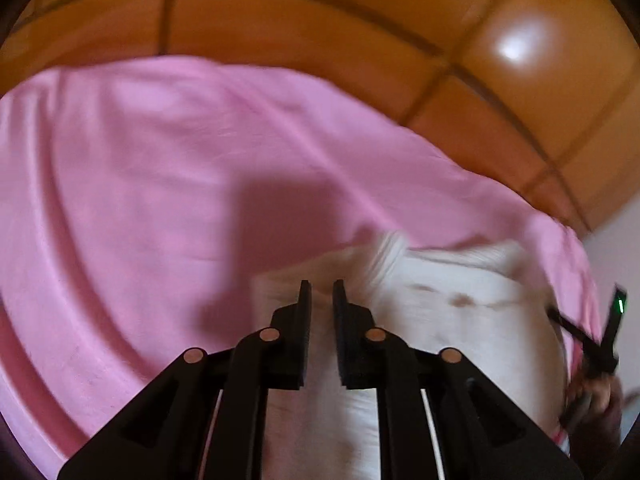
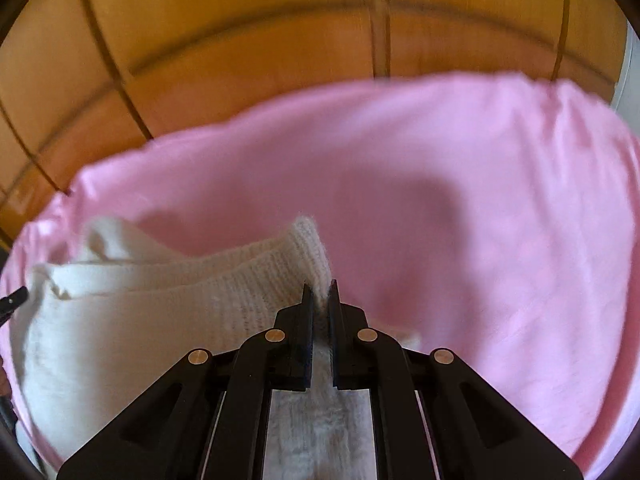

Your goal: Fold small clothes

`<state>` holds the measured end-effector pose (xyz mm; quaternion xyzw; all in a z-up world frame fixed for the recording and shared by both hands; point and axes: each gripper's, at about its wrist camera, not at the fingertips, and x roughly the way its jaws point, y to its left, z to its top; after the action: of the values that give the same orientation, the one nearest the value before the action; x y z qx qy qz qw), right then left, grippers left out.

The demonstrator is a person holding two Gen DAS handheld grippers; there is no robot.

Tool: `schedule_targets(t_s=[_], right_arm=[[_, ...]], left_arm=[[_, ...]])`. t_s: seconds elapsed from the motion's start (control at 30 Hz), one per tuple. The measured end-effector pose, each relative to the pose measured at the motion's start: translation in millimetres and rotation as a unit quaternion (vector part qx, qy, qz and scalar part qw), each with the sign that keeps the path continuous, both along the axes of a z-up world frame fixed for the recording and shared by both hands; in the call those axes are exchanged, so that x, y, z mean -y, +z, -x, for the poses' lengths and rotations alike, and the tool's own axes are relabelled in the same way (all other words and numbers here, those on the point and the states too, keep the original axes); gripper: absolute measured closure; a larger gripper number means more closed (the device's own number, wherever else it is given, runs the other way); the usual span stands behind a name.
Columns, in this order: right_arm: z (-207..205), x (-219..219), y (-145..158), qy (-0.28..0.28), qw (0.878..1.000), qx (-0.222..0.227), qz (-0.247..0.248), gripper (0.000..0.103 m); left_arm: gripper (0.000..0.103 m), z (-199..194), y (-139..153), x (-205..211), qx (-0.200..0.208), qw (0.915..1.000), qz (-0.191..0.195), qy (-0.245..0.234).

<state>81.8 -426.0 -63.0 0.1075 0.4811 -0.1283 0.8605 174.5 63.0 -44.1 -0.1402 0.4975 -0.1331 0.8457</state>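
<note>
**White knit pinched at one corner, spread on pink**

While blurred by motion in both wrist views, still legible enough for the main relations. On a pink sheet (image 1: pixel 132 168) covering the surface, a small white knitted garment (image 2: pixel 120 320), fuzzy and ribbed along one edge, partly lifted and folded over itself. Behind the sheet, orange-brown wooden panelling (image 2: pixel 240 40) with dark seams.

Right hand-held gripper (image 2: pixel 319 294): pressed nearly together on a ribbed corner of the white knitted garment, with fabric rising above the fingertips and more of it running back between the fingers toward the camera. A firm pinch, plainly.

Left hand-held gripper (image 1: pixel 322 294): narrow gap between the fingers, pale fabric visible in that gap and directly beneath. Whether pinching the cloth or merely poised over it, cannot tell through the blur.

At the right edge of the left wrist view, the other hand-held gripper's dark frame with a small green light (image 1: pixel 620 304), and a person's hand (image 1: pixel 600 404) below it. At the left edge of the right wrist view, a dark tip of the left tool, just beside the garment's far end.
</note>
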Motion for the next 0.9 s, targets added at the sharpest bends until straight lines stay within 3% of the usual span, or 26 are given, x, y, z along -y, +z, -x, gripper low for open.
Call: schedule_targets(t_s=[0.03, 0.07, 0.1, 0.17, 0.33, 0.43, 0.53, 0.57, 0.6, 0.63, 0.67, 0.9], right_arm=[[2, -1, 0, 0.0, 1.0, 0.006, 0.001, 0.097], [5, -1, 4, 0.0, 1.0, 0.012, 0.002, 0.092], [7, -1, 8, -0.003, 1.0, 0.017, 0.006, 0.076], [16, -6, 28, -0.003, 0.998, 0.052, 0.024, 0.066], [20, -52, 54, 0.084, 0.993, 0.085, -0.025, 0.066], [4, -92, 40, 0.139, 0.988, 0.055, -0.048, 0.066], [-13, -115, 10, 0.157, 0.987, 0.003, -0.043, 0.066], [-16, -120, 3, 0.154, 0.987, -0.005, -0.045, 0.066], [-17, -120, -3, 0.148, 0.988, -0.006, -0.047, 0.075], [-15, -120, -3, 0.148, 0.988, -0.001, -0.052, 0.081], [-13, -119, -3, 0.15, 0.987, 0.002, -0.057, 0.096], [4, -123, 34, 0.154, 0.986, 0.059, -0.035, 0.1]], left_arm=[[0.077, 0, 1, -6, 0.002, 0.9999, 0.002, 0.016], [0.077, 5, 8, -15, 0.016, 0.9993, 0.014, 0.03], [0.077, 11, 16, -17, 0.03, 0.999, 0.022, 0.026], [0.077, 25, 32, -10, 0.064, 0.9977, 0.018, -0.012], [0.072, 52, 59, 43, 0.116, 0.9838, -0.017, -0.135], [0.064, 50, 41, 90, 0.094, 0.9738, -0.064, -0.197], [0.061, 33, 7, 106, 0.043, 0.9752, -0.104, -0.191], [0.062, 30, 0, 104, 0.031, 0.9782, -0.094, -0.182], [0.07, 32, -2, 101, 0.031, 0.9803, -0.082, -0.177], [0.092, 35, -1, 97, 0.037, 0.9823, -0.065, -0.172], [0.098, 38, 1, 94, 0.042, 0.9822, -0.057, -0.174], [0.1, 52, 35, 75, 0.105, 0.9842, -0.01, -0.142]])
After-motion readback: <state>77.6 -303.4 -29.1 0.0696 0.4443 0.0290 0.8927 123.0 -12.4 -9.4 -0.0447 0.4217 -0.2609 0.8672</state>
